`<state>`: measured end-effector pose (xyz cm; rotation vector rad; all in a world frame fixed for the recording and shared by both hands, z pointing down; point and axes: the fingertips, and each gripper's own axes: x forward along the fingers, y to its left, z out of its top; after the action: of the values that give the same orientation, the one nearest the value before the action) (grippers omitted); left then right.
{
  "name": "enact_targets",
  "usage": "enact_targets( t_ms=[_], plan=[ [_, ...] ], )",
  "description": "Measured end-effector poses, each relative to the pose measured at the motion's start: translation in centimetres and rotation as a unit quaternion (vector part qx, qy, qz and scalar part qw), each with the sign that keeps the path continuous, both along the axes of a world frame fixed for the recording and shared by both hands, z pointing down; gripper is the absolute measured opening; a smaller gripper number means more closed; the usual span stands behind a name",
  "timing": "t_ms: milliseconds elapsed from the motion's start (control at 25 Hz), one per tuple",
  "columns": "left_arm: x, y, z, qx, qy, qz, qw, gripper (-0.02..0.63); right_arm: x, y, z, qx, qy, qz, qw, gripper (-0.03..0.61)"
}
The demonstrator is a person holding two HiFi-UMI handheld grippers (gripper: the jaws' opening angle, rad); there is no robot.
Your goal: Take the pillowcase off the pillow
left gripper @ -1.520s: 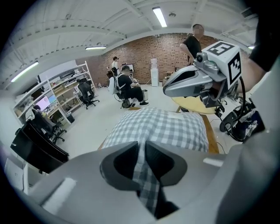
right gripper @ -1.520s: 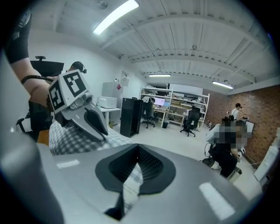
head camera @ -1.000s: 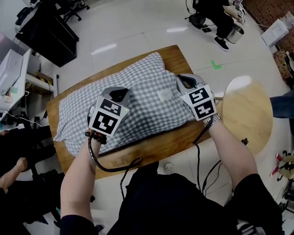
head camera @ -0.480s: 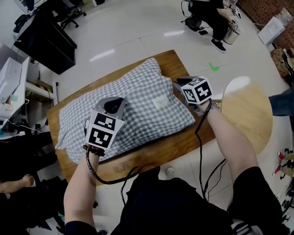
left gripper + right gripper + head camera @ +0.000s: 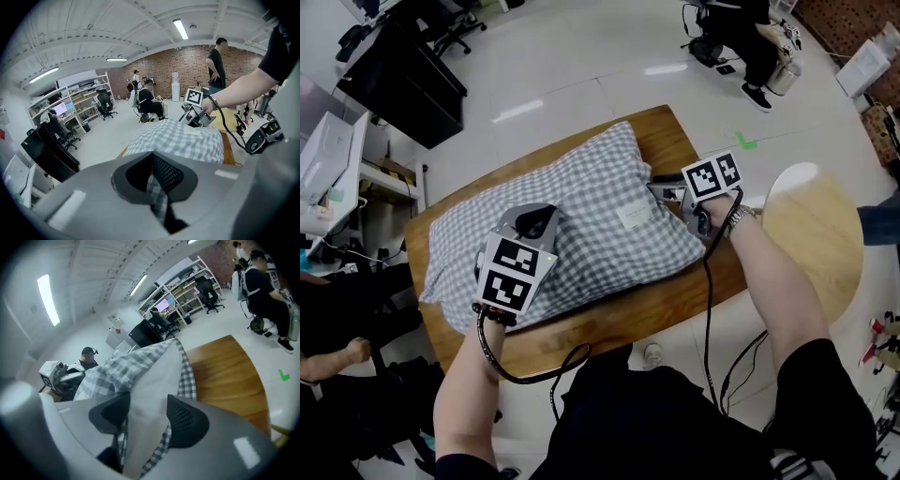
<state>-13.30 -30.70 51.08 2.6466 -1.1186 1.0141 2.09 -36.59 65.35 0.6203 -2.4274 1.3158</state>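
Left gripper (image 5: 157, 187): clamped on grey-checked fabric pillowcase (image 5: 581, 187) on wooden table (image 5: 667, 131).
Right gripper (image 5: 147, 416): jaws just opening, wide around white pillow (image 5: 150, 380).
Risk: I pinch case cloth too; nothing separates.

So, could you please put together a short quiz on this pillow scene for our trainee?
1. True or false: the left gripper has its jaws shut on the pillowcase.
2. What is between the jaws of the right gripper? A) the white pillow B) a spoon C) nothing
3. Fill in: the pillow lies on a wooden ____.
Key: 1 true. 2 A; those jaws have just been opening and stand apart. 3 table.
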Motion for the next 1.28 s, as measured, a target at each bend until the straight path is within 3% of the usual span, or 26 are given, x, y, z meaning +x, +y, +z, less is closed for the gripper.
enact_targets(
  t_ms=[160, 360, 760, 1040, 1280],
  plan=[
    [0.2, 0.1, -0.1, -0.001, 0.003, -0.003, 1.0000, 0.005, -1.2, 0.9, 1.0, -0.024, 0.008, -0.033, 0.999, 0.238],
    [-1.2, 0.9, 0.8, 0.001, 0.005, -0.008, 1.0000, 0.005, -2.6, 2.0, 2.1, -0.015, 0.030, -0.040, 0.999, 0.030],
    [-4.8, 2.0, 0.5, -0.008, 0.010, -0.048, 0.9988, 0.005, 0.7, 2.2, -1.9, 0.034, 0.023, 0.002, 0.999, 0.018],
    [-6.5, 2.7, 0.8, -0.017, 0.004, -0.089, 0.9959, 0.005, 2.5, 1.9, -3.7, 0.087, 0.051, 0.021, 0.995, 0.014],
    [-7.9, 2.9, -0.2, -0.016, 0.019, -0.114, 0.9931, 0.005, 5.6, 1.3, -5.3, 0.101, 0.065, 0.059, 0.991, 0.012]
  ],
)
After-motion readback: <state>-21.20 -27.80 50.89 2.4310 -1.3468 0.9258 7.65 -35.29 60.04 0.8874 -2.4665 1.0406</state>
